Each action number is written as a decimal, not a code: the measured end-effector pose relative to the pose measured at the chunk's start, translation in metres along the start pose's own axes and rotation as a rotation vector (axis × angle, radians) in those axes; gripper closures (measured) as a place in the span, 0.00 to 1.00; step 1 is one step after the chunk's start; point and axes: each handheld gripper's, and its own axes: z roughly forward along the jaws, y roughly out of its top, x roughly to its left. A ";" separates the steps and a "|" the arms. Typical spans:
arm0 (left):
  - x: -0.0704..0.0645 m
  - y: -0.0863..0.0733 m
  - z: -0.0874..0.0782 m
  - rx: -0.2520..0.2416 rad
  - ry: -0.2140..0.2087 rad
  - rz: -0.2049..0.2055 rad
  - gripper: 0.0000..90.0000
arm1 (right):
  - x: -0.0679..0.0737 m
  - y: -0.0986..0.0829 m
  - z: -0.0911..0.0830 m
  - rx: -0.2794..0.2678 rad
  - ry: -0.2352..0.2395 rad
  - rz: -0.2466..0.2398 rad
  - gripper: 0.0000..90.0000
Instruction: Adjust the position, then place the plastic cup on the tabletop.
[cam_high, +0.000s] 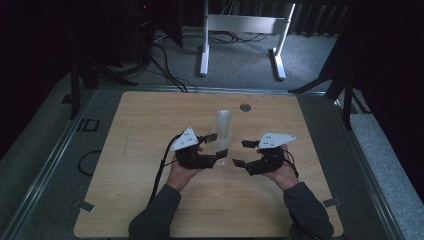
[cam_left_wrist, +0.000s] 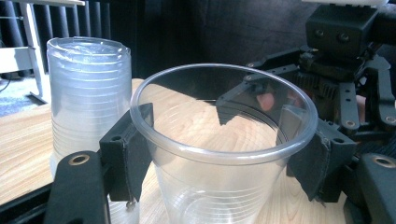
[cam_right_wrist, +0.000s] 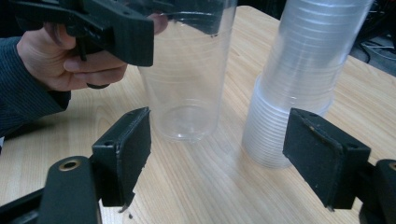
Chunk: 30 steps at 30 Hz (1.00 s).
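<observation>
A single clear plastic cup stands upright between the jaws of my left gripper, which is shut on its rim. In the right gripper view the cup has its base at the wooden table. I cannot tell whether the base touches it. A tall stack of clear cups stands just behind the single cup, and it shows in both gripper views. My left gripper is at the table's middle. My right gripper is open, a little right of the cup, its pads holding nothing.
A small round metal disc sits in the tabletop behind the stack. A white desk frame and cables are on the floor beyond the far edge. Bare wood lies left and right of the grippers.
</observation>
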 end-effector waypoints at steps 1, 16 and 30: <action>0.000 0.000 0.000 0.001 0.002 0.001 0.32 | 0.000 0.000 -0.001 -0.001 -0.002 0.001 0.26; 0.000 -0.006 -0.002 0.016 0.042 0.007 0.33 | -0.001 -0.004 -0.002 -0.011 -0.025 0.013 0.26; -0.001 -0.008 -0.002 0.019 0.078 0.035 0.33 | 0.000 -0.004 -0.002 -0.014 -0.028 0.013 0.26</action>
